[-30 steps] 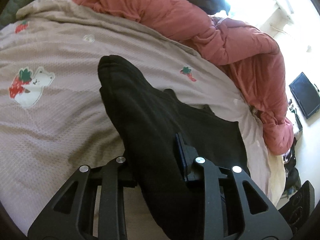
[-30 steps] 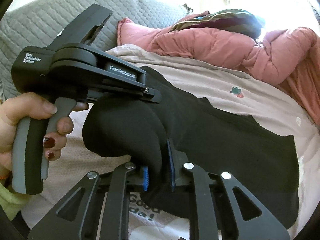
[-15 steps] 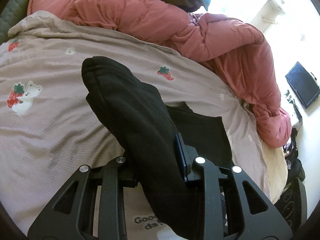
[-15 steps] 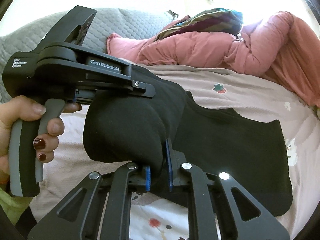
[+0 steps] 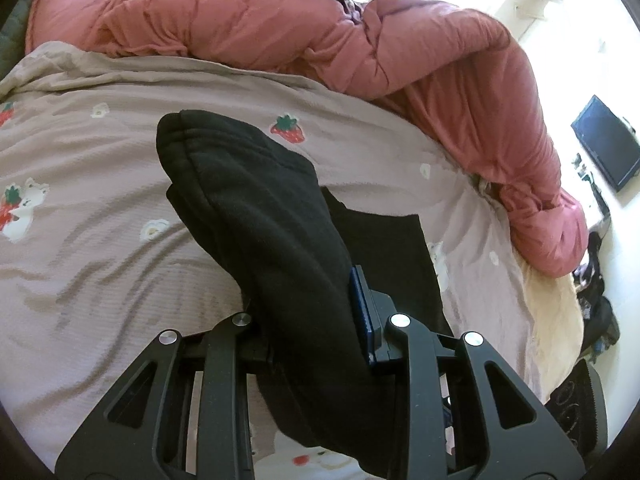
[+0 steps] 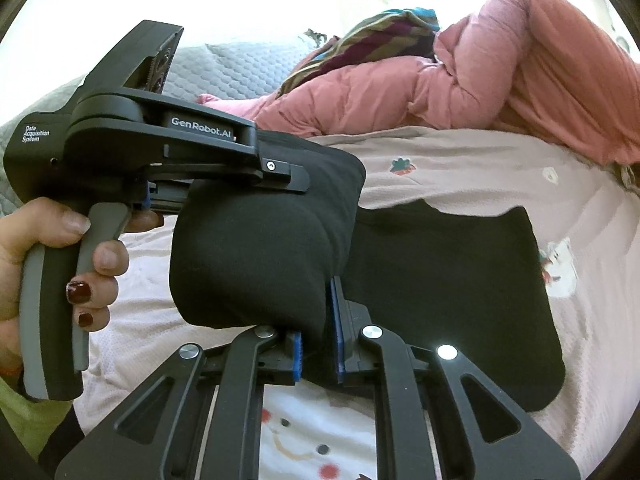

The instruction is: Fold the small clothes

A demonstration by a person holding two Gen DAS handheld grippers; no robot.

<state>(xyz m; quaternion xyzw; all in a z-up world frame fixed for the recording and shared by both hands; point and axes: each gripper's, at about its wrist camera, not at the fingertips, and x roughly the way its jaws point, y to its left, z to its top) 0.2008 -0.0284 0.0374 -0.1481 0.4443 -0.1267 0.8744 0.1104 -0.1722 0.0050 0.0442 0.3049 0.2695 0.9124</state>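
The black garment (image 6: 440,280) is half lifted off the bed: one end hangs in a thick fold between the two tools while the rest lies flat on the bedspread (image 5: 100,240), spreading away to the right. The right gripper (image 6: 318,344) has its blue pads (image 6: 297,356) pinched onto the lower edge of the raised fold. The left gripper (image 5: 312,320) is clamped on the same cloth higher up; from its own camera the fabric fills the gap between the fingers, with one blue pad (image 5: 362,312) pressed against its side. In the right view that tool is held level by a hand (image 6: 52,248) with dark red nails. The bedspread is a pale pinkish-grey waffle weave, creased in soft ripples, printed with strawberries (image 5: 287,129), small white flowers and a bear with a strawberry (image 5: 18,208). A rumpled pink duvet (image 5: 400,52) is heaped along the far side and curls down the right edge of the bed. A striped cushion (image 6: 372,40) rests on top of it, and a grey quilted headboard (image 6: 228,68) stands behind. Strong daylight washes out the far wall. Beyond the bed, low on the right, sits a dark flat screen (image 5: 606,142).
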